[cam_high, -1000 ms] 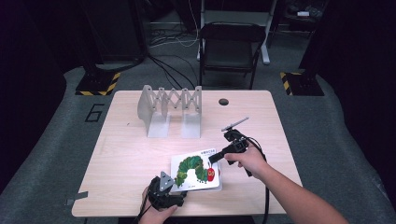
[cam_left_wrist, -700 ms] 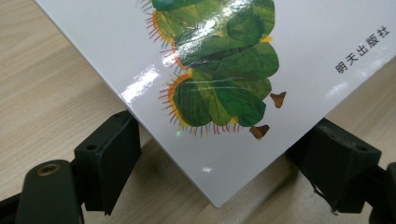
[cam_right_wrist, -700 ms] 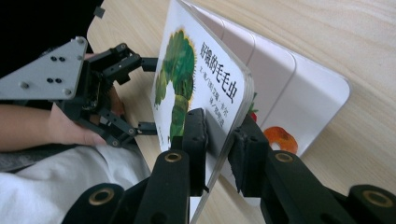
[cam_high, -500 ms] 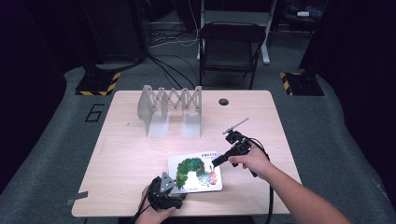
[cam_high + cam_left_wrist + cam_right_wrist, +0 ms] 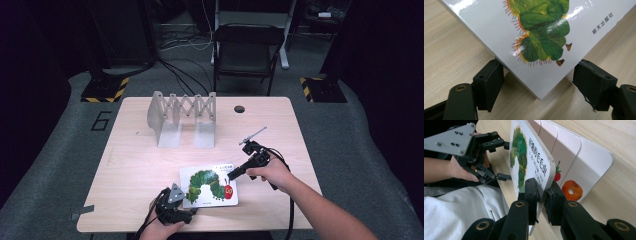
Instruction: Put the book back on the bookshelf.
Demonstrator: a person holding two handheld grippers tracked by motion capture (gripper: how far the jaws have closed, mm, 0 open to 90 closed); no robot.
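A board book (image 5: 210,186) with a green caterpillar on its cover lies near the table's front edge. My right gripper (image 5: 233,175) is shut on the right edge of the front cover (image 5: 531,165) and holds it tilted up off the inner pages (image 5: 584,167), which show an orange and a strawberry. My left gripper (image 5: 188,206) sits at the book's near left corner (image 5: 536,25). Its jaws (image 5: 541,80) stand apart on either side of that corner and have just been closing, with the pads not pressing. The right gripper view (image 5: 541,192) also shows the left gripper (image 5: 507,161) beyond the book.
A white folding rack (image 5: 182,117) stands upright at the back middle of the wooden table (image 5: 135,165). A round cable hole (image 5: 239,108) lies near the far edge. A black chair (image 5: 247,50) stands behind the table.
Both hands stay by the book. The left gripper has edged slightly toward the book's corner.
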